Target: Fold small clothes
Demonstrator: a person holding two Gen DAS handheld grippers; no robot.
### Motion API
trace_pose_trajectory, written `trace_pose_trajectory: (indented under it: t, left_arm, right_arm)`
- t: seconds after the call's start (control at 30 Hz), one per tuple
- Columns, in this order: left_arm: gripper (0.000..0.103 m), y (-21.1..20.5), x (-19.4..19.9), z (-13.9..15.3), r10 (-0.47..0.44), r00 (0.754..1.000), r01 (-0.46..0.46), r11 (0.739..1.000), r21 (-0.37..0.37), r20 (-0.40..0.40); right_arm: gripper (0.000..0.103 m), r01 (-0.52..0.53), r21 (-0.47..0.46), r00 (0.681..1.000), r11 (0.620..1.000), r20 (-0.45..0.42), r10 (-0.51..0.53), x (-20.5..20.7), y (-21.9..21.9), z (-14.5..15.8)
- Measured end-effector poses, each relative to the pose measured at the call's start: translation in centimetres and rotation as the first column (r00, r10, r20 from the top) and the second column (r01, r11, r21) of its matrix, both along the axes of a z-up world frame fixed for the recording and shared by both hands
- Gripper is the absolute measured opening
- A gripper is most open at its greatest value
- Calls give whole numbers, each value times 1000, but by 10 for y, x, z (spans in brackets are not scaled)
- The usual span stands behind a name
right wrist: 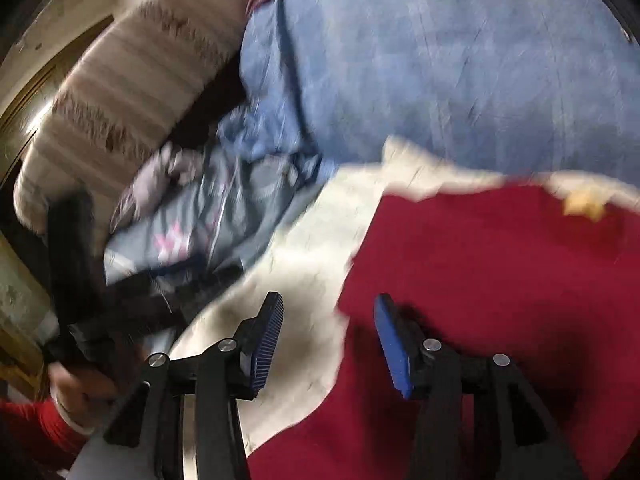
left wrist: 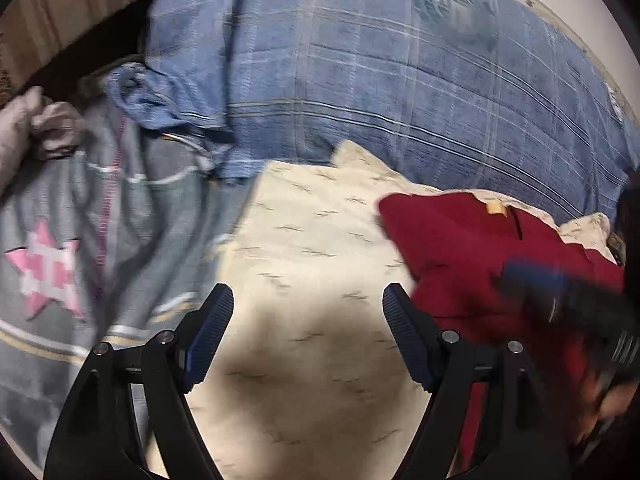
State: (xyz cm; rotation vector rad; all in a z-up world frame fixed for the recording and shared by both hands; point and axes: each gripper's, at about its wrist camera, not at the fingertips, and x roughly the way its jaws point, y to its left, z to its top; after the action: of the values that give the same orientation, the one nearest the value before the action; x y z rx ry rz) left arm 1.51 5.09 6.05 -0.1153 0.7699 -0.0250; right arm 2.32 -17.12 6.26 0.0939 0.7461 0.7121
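A dark red garment (left wrist: 480,256) with a small tan label lies on a cream patterned cloth (left wrist: 304,264). My left gripper (left wrist: 308,304) is open and empty above the cream cloth, left of the red garment. My right gripper (right wrist: 328,312) is open and empty over the red garment's (right wrist: 492,280) left edge, where it meets the cream cloth (right wrist: 304,280). The right gripper also shows blurred in the left wrist view (left wrist: 568,304), over the red garment. The left gripper shows blurred in the right wrist view (right wrist: 88,280) at the left.
A blue checked blanket (left wrist: 400,80) lies behind the cloth. A grey garment with a pink star (left wrist: 80,248) lies at the left, beside a crumpled blue piece (left wrist: 160,96). A beige striped cushion (right wrist: 132,92) is at the far left.
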Motion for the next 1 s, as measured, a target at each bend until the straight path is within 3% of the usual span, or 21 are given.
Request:
trace_pose_trajectory:
  t: [0.07,0.13,0.27,0.3,0.33,0.37,0.47,0.53,0.67,0.7,0.8,0.9,1.0]
  left_arm:
    - [77,-14,8,-10,-31,999,31,1000,-2,-25]
    - [77,-27,18,-21,-56,997,56,998,2,-53]
    - [77,-40,34,-39,-57,993,58,998,12,-105]
    - [77,-40,36,-41,-55,993,56,998,11,-103]
    - [77,-40,38,-41,-55,994,56,998,12,-97]
    - [77,-40,39,-42,-55,994,56,998,13,-92]
    - [78,-39,42,-46,-56,994,57,998,11,-91]
    - [78,-39,42,-49,-55,994,56,998,12,-93]
    - [78,-38,40,-49,-61,993,63,998,21,-103]
    - [77,-37,39,-46,-61,993,64,998,24,-103]
    - [77,-35,30,-28,-52,997,53,999,6,-60]
    - [77,-45,28,-12,-74,997,74,997,9,-13]
    - [77,-66,35,-10,-108,994,108,994,13,-18]
  right_arm:
    - [58,13,-122,1000,992,14,-11,27,19,4]
    - [58,-18,-145,1000,989,-7,17,52,33,0]
    - [54,-142,-222,986,965,-113,120,104,65,-39]
    - [43,-160,-257,983,953,-125,131,109,67,-48]
    - [19,-173,-277,982,945,-120,145,111,70,-52]
    - [11,-175,-292,983,940,-101,152,109,72,-54]
    - [7,-100,-310,995,946,-22,98,112,78,-52]
    - [4,-17,-297,1000,955,-30,9,125,77,-60]
    - [9,-7,-216,999,976,-44,-2,115,63,-54]
    - [14,4,-186,999,983,-51,-13,108,55,-45]
    - [45,35,-102,998,994,-47,-40,70,18,-14]
    - [53,150,-160,989,976,17,-149,33,-35,-4]
    - [53,301,-266,950,916,2,-312,28,-76,-23]
